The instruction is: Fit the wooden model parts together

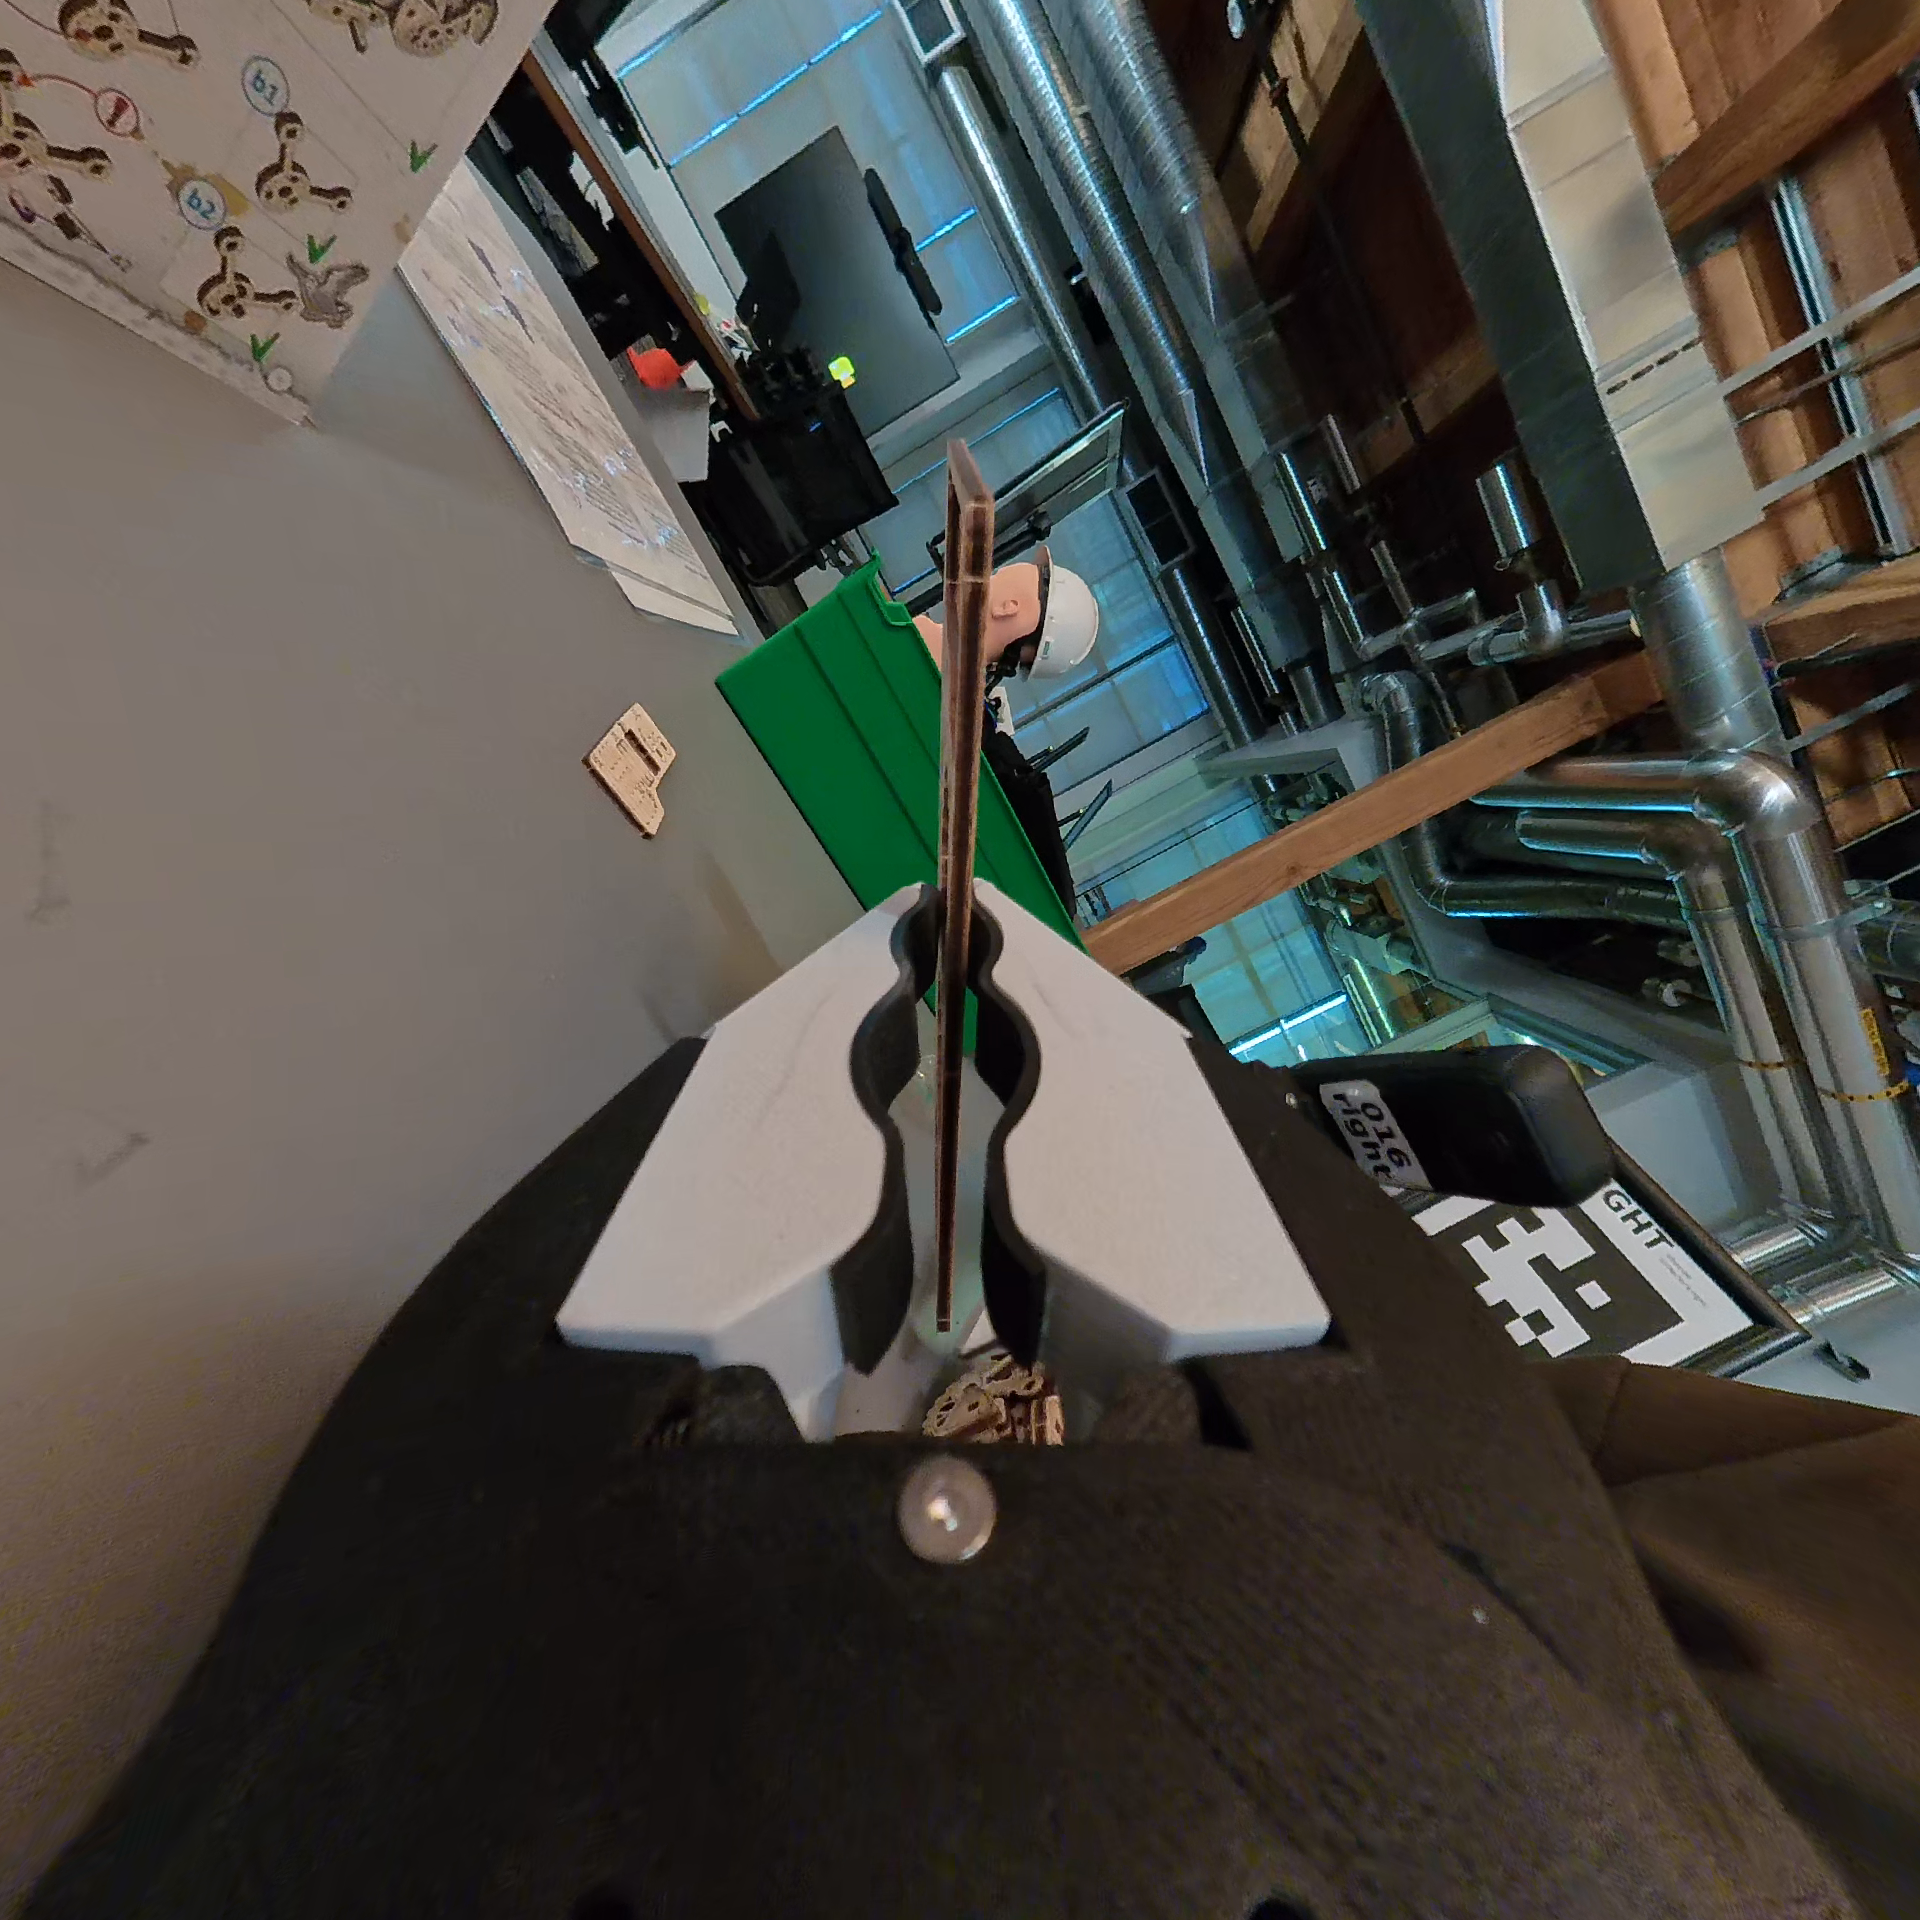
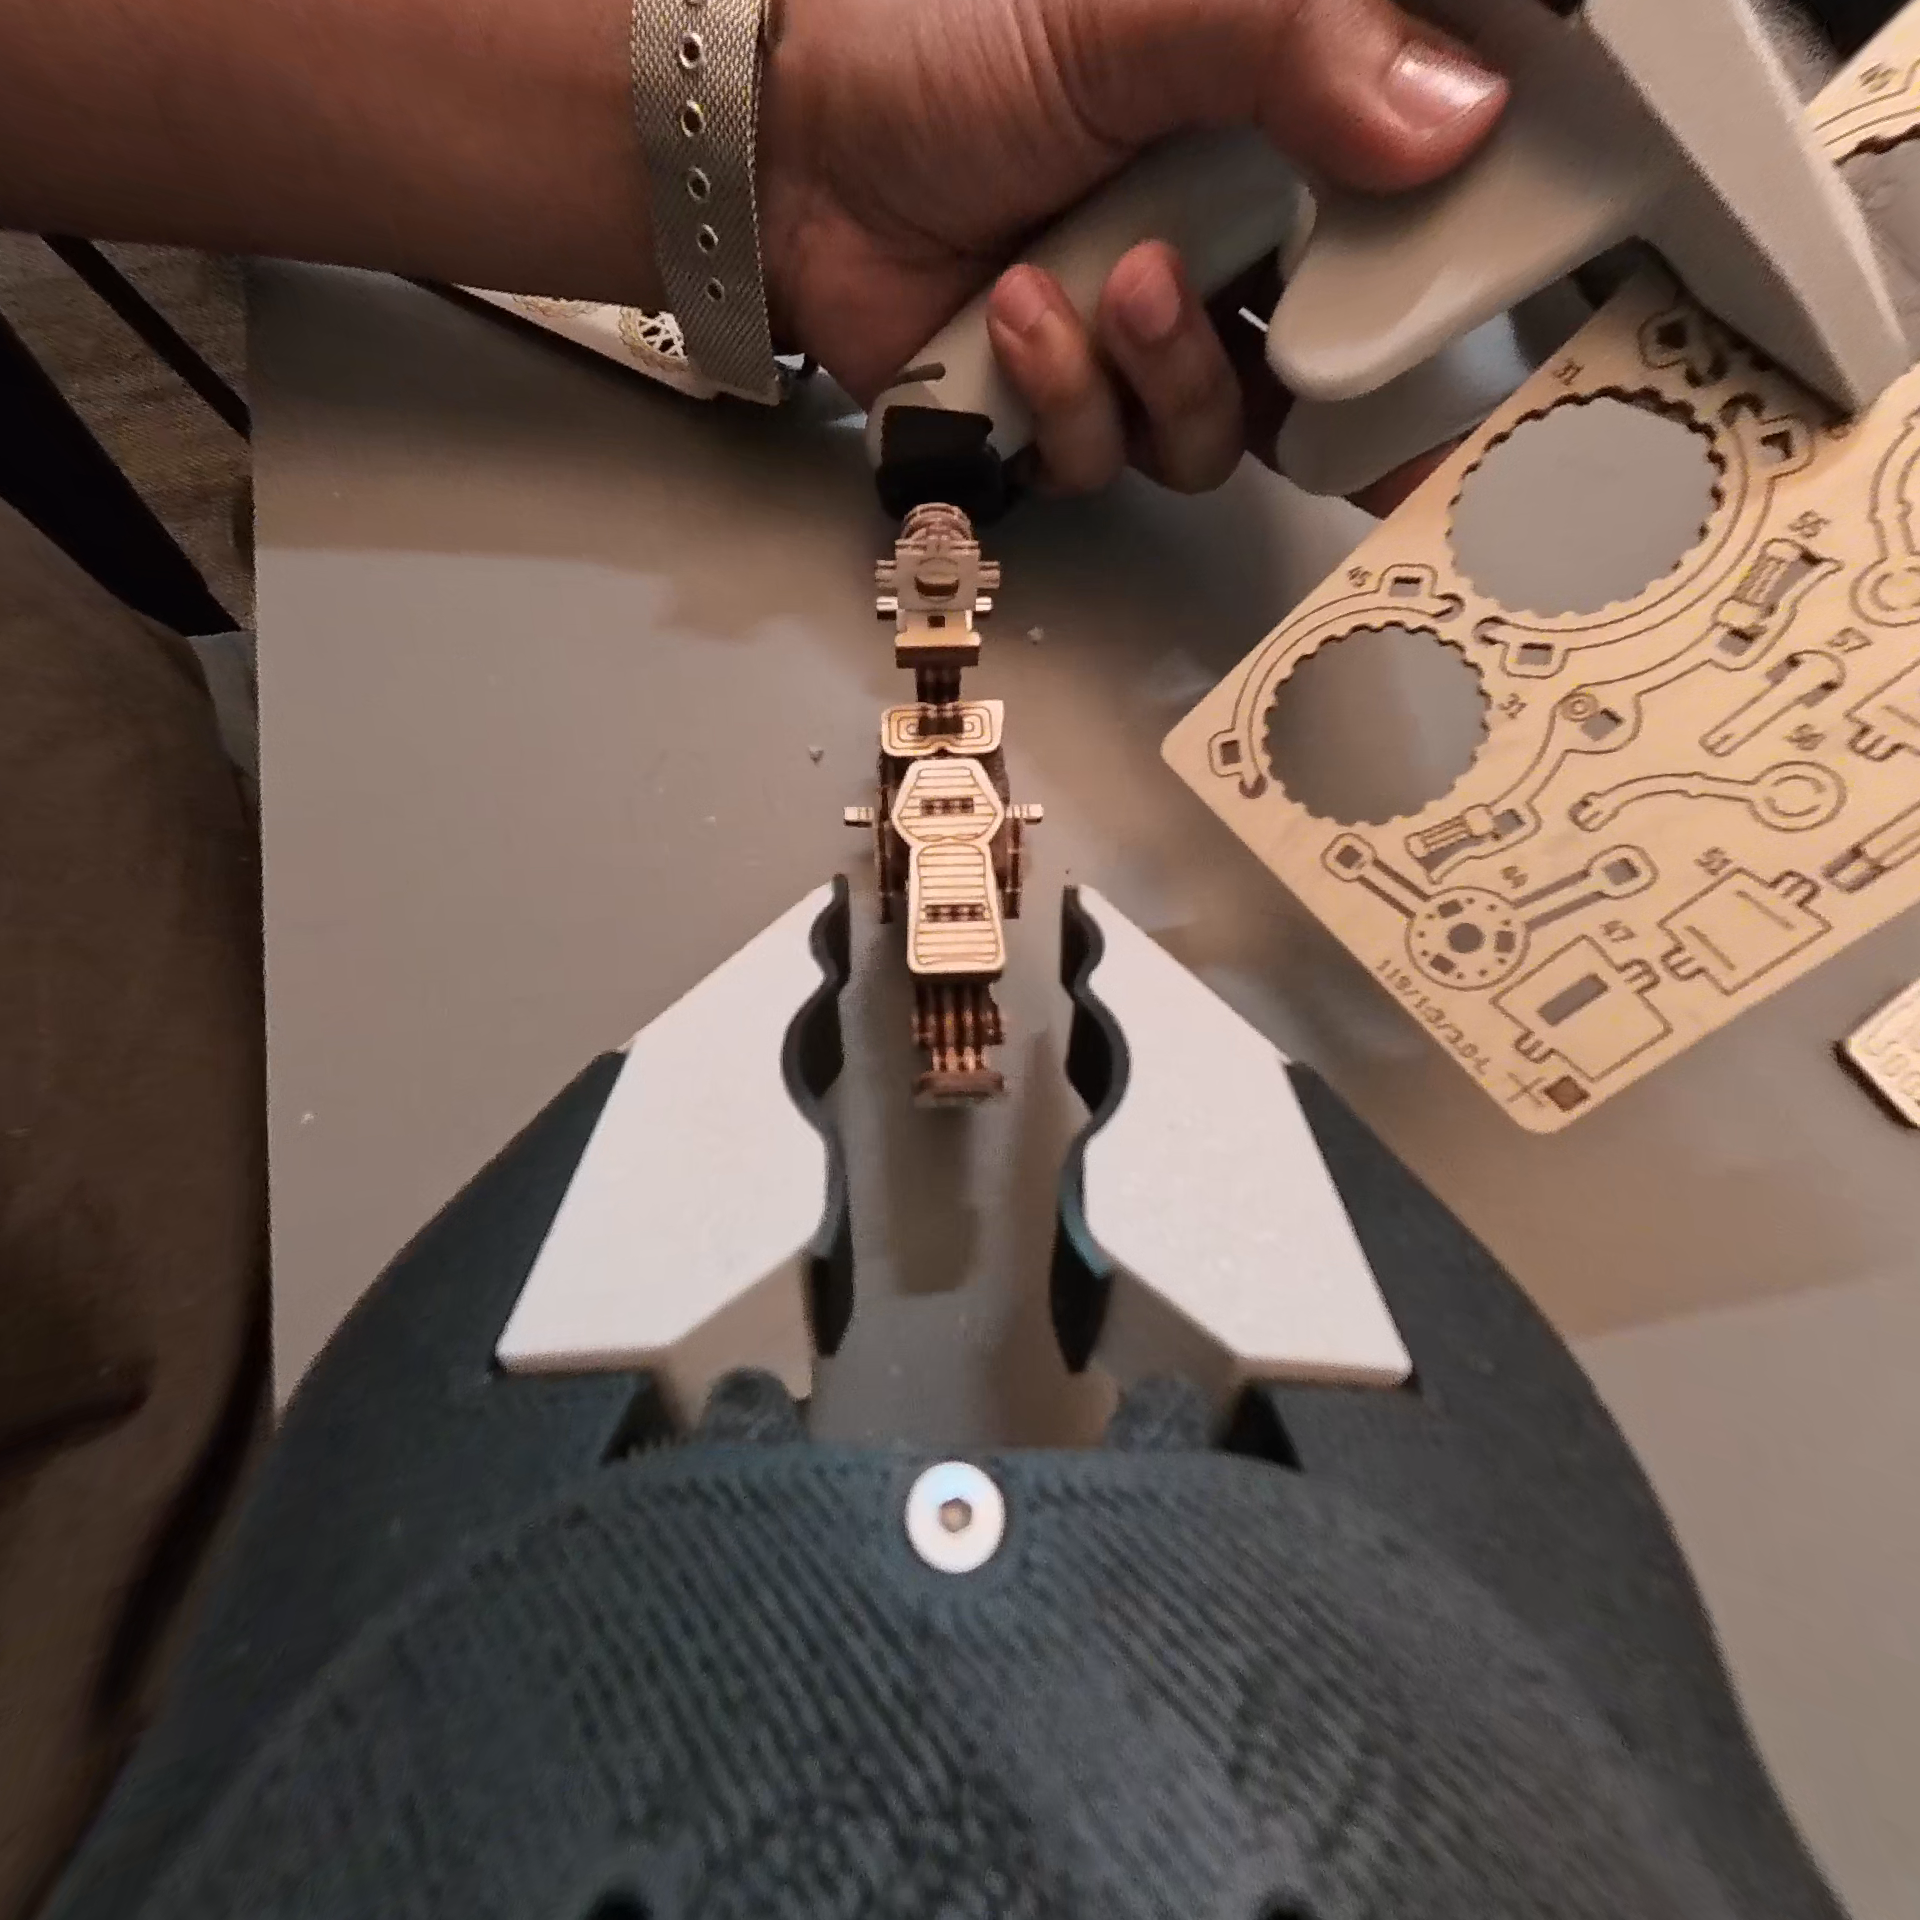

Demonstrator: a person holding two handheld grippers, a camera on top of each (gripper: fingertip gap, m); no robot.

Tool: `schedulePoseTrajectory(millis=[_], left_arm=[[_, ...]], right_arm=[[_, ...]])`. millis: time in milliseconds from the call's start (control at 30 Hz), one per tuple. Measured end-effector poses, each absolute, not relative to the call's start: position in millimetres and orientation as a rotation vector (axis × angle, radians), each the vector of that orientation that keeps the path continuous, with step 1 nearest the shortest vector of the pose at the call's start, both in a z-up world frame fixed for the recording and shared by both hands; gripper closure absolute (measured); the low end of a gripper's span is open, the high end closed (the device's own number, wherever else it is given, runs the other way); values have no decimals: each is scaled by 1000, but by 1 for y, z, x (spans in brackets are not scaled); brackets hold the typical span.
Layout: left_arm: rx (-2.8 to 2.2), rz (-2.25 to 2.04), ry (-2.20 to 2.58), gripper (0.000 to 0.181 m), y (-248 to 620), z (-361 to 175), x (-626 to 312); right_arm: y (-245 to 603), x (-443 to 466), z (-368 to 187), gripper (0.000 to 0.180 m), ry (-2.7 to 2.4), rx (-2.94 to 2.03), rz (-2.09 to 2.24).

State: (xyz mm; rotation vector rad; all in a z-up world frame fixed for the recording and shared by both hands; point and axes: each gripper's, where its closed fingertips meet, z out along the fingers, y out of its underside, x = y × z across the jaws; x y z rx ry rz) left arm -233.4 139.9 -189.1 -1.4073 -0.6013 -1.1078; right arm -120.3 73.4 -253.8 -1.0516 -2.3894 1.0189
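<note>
My left gripper is shut on a thin wooden parts sheet, seen edge-on and sticking out past the fingertips. In the right wrist view this sheet is flat, with two round toothed cut-outs, and is held above the table at the right by a white finger. A small wooden model, shaped like a motorcycle, stands on the grey table. My right gripper is open above it. The model's rear end lies between the fingers with a gap on each side.
A hand grips the left gripper's handle just beyond the model. A small wooden piece lies on the table near a green bin. Instruction sheets lie farther off. Another wooden piece is at the right edge.
</note>
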Motion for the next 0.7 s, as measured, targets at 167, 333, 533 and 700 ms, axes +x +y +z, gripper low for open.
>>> schedulePoseTrajectory(millis=[167, 333, 533, 700], left_arm=[[-1399, -1111, -603, 180, 139, -188, -234], [-1398, -1109, -603, 181, 139, -188, -235], [-1402, -1080, -565, 181, 140, -186, -233], [-1411, -1003, -507, 181, 143, -183, -233]], right_arm=[[81, -118, -245, 132, -2327, -1112, 1105], [117, -119, -214, 134, -2052, -1281, 1366], [189, -139, -156, 127, -1495, -1336, 1530], [197, -180, -147, 113, -1355, -1157, 1350]])
